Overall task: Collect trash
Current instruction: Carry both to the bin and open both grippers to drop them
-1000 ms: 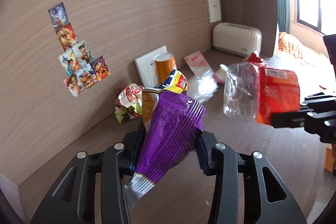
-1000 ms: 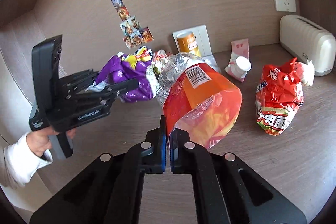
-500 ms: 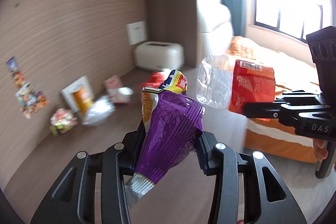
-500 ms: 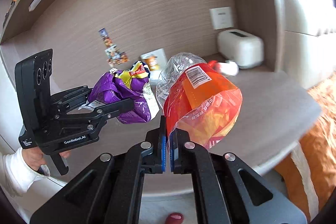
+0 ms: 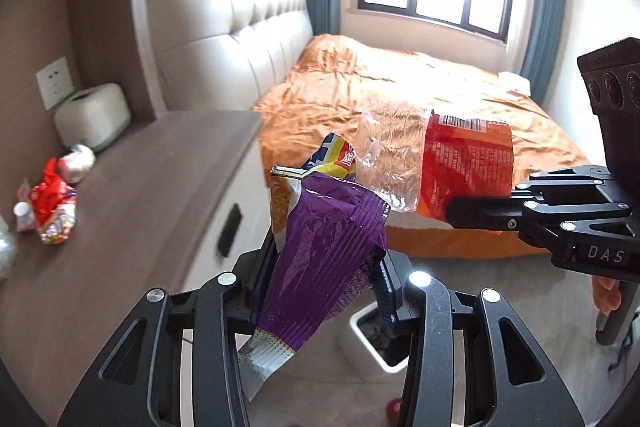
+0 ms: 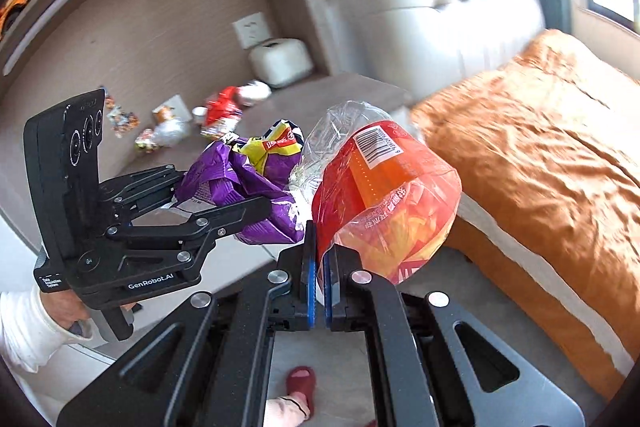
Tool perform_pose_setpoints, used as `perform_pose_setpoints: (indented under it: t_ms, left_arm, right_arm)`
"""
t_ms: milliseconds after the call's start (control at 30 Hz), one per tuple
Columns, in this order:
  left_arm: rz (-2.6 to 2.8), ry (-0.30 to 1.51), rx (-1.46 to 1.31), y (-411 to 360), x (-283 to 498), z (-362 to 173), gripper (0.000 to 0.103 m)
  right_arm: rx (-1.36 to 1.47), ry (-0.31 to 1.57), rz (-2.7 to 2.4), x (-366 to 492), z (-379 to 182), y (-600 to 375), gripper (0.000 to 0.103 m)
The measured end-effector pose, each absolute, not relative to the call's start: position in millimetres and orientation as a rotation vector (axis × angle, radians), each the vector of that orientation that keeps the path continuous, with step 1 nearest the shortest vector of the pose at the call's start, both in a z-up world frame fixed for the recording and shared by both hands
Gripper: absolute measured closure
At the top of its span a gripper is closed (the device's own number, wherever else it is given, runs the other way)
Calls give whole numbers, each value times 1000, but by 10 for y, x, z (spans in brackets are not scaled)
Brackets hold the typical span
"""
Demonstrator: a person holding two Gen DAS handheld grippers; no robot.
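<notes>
- Two grippers, each carrying one piece of trash: the left gripper (image 5: 320, 291) is clamped on a purple snack wrapper (image 5: 320, 259), and the right gripper (image 6: 318, 287) pinches the bottom edge of a clear bag with a red-orange label (image 6: 384, 195).
- The wrapper's long axis runs from the lower centre of the left view up and slightly left, its torn yellow end uppermost; its silver tail hangs below the fingers.
- The bag stands up from the right fingers, barcode near the top, clear end towards the upper left.
- One white bin (image 5: 376, 339) sits on the floor, lower centre of the left view — mostly hidden behind the gripper.
- More litter on the wooden counter (image 5: 132, 187) — a red packet (image 5: 52, 207) and small blurred pieces, hard to count.
- One orange bed (image 5: 400, 95) at centre right.
</notes>
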State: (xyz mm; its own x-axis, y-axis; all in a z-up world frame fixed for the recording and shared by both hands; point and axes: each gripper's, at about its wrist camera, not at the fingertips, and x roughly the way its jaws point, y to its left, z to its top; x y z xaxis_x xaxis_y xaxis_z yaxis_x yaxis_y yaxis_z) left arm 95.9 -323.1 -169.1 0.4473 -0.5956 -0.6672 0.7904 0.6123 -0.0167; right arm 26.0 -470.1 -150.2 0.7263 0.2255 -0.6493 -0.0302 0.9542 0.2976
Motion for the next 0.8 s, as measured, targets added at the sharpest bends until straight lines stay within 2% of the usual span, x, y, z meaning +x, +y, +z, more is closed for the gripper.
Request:
perform_pose_setpoints:
  t_ms: [167, 367, 733, 800]
  left_arm:
    - [-944, 772, 352, -3781, 736, -2241, 61]
    - [-978, 895, 388, -4306, 546, -3179, 61]
    - [-961, 1086, 481, -4775, 379, -5184, 60]
    - [-969, 1123, 479, -4795, 399, -5395, 54]
  right_arm:
    - [299, 812, 15, -66, -1921, -5115, 99]
    - [361, 897, -65, -308, -2605, -5502, 99]
    - [300, 1132, -133, -362, -4595, -5719, 97]
    - [314, 1153, -122, -341, -4863, -5738, 94]
